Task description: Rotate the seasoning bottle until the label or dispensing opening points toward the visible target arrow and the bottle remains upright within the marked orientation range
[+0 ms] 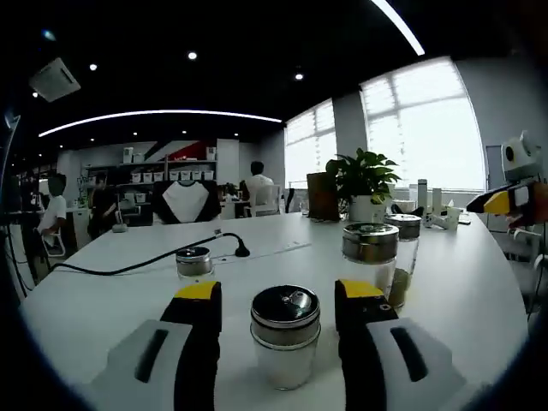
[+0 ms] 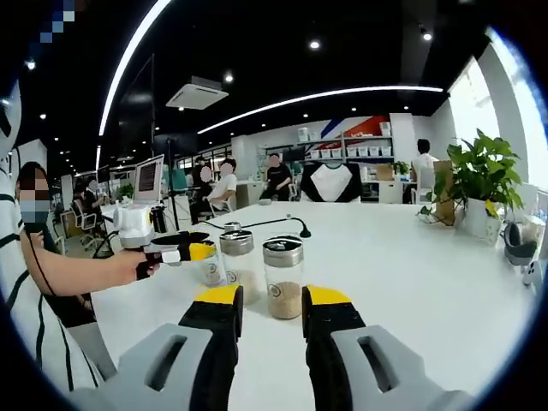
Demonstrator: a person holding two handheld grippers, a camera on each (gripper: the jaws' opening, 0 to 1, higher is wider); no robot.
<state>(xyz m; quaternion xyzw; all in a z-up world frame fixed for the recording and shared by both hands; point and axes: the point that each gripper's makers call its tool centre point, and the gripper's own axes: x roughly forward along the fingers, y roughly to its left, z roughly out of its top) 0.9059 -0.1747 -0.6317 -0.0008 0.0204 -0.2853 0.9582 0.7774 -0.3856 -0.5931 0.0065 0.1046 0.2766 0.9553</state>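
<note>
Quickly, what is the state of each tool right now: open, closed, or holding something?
Left tool: open, its jaws on both sides of a seasoning bottle, not touching it.
Right tool: open, a second seasoning bottle ahead of it.

We hold our left gripper [image 1: 278, 312] low and level, with its two black jaws standing wide apart and their yellow tips up. Our right gripper [image 2: 272, 300] is level too, and its jaws are open with a smaller gap between them. In the right gripper view, off to that gripper's left side, our left hand [image 2: 141, 264] is wrapped around the left gripper's handle, and our bare forearm [image 2: 73, 272] reaches back from it.
</note>
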